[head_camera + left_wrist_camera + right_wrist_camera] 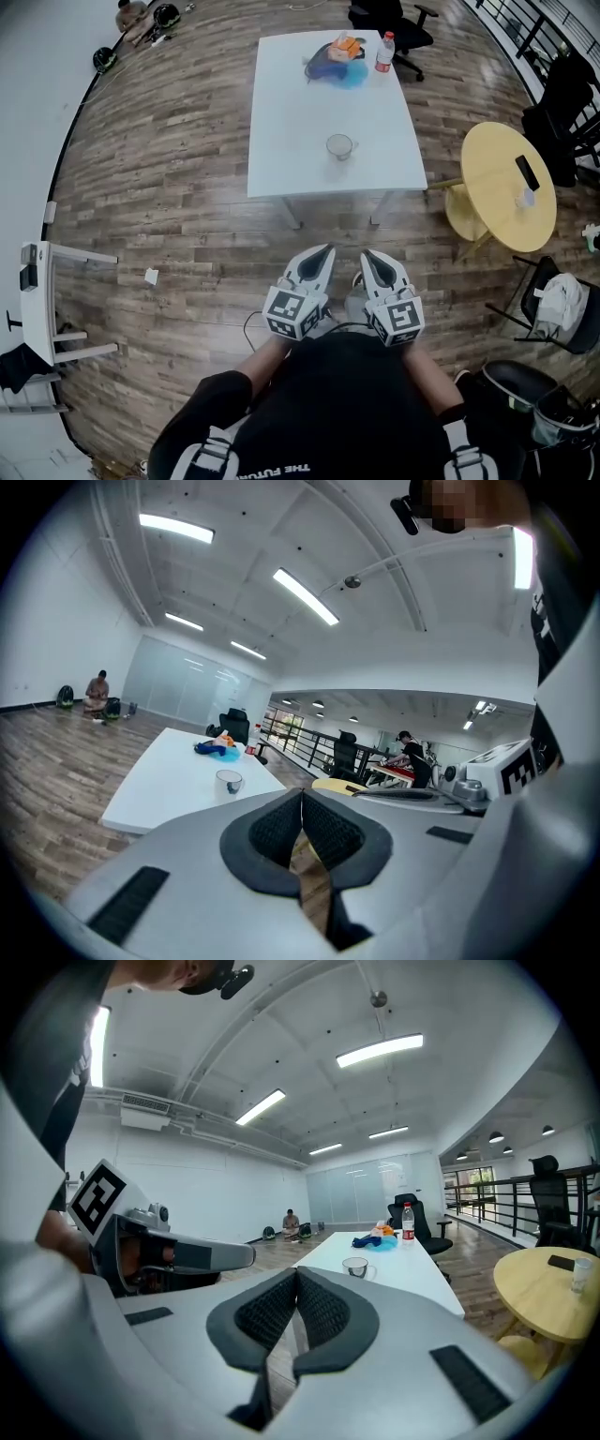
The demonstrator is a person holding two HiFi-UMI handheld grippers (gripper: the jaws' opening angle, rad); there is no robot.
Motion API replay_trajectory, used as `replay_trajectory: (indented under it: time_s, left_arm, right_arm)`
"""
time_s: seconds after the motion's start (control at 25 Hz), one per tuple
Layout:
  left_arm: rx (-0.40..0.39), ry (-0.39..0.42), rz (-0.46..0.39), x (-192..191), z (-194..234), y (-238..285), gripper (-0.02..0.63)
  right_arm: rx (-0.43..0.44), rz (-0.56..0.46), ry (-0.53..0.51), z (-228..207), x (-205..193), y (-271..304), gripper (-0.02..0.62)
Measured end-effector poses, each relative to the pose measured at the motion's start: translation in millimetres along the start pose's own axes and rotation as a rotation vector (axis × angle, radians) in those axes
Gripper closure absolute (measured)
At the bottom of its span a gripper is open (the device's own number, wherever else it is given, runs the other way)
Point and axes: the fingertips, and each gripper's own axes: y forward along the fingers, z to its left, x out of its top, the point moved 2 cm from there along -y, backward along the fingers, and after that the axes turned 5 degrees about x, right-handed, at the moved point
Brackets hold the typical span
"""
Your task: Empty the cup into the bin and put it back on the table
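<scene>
Two grippers, left gripper (324,250) and right gripper (368,254), fingers closed on nothing, sit near the person's body, well short of the cup (339,145) standing on the white surface (291,122); probably carried shut before the approach.

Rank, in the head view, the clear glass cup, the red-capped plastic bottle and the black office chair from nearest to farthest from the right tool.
1. Clear glass cup, middle of the white table.
2. Red-capped plastic bottle, table's far right corner.
3. Black office chair, beyond the table.
</scene>
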Motion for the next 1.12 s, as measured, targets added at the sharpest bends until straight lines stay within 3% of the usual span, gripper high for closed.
replay_trajectory:
  time_s: [0.2,0.56,0.72,1.12]
  left_arm:
    - [0.006,0.027,0.016,7.8,5.1,38.3,0.584]
    - [0.054,0.043,0.041,30.8,11.1,132.8,0.584]
    - [0.074,0.059,0.040,39.5,6.5,160.7,0.584]
    - [0.074,0.082,0.041,56.2,34.7,197.3,0.584]
  right_arm:
    - [0.054,-0.033,0.012,-28.7,5.8,23.5,0.580]
    - [0.098,-0.033,-0.031,-126.0,27.6,57.4,0.580]
    - [0.082,-0.044,-0.020,-160.0,42.3,63.7,0.580]
    - [0.075,-0.032,0.013,-184.6,49.9,98.4,0.580]
